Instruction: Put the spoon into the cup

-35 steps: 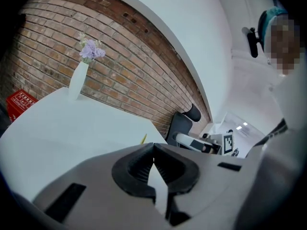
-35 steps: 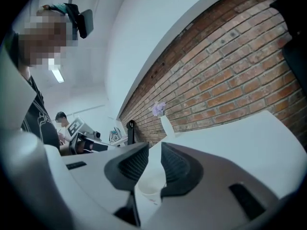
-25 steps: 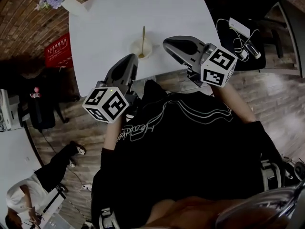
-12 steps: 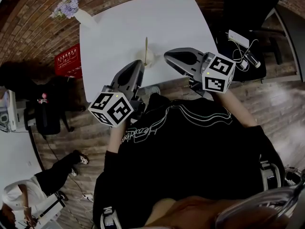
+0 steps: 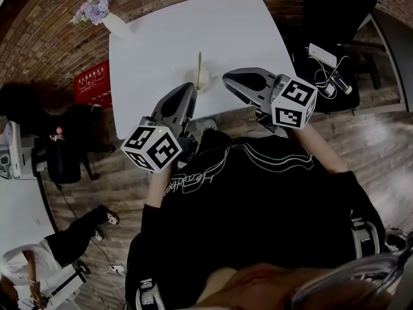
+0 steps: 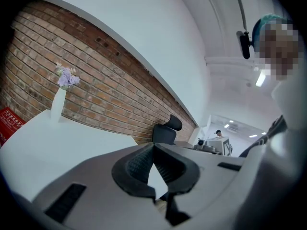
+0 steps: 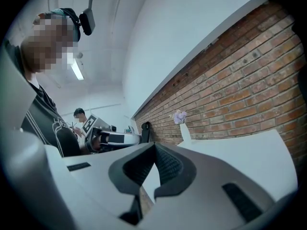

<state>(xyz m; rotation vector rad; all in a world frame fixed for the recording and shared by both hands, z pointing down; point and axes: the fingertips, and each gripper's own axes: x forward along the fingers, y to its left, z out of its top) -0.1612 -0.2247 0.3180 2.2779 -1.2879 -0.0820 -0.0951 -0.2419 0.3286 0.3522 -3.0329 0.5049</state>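
At the near edge of the white table (image 5: pixel 168 37) stands a small pale cup (image 5: pixel 201 80), and a gold-coloured spoon (image 5: pixel 199 62) stands upright in it. My left gripper (image 5: pixel 183 94) hovers just left of the cup and nearer to me. My right gripper (image 5: pixel 230 80) hovers just right of it. Neither touches the cup. In the left gripper view the left gripper (image 6: pixel 153 145) has its jaws together on nothing. The right gripper (image 7: pixel 154 145) in its own view is likewise shut and empty. Neither gripper view shows the cup or the spoon.
A white vase of purple flowers (image 5: pixel 103 15) stands at the table's far left corner by the brick wall (image 6: pixel 110 95). A red sign (image 5: pixel 92 79) stands on the floor to the left. To the right, a dark seat holds a white device with cables (image 5: pixel 322 53). A person (image 5: pixel 26 270) is at the lower left.
Both grippers have risen slightly and drawn back from the cup. The head view has shifted, so the table sits further right. The spoon stays in the cup.
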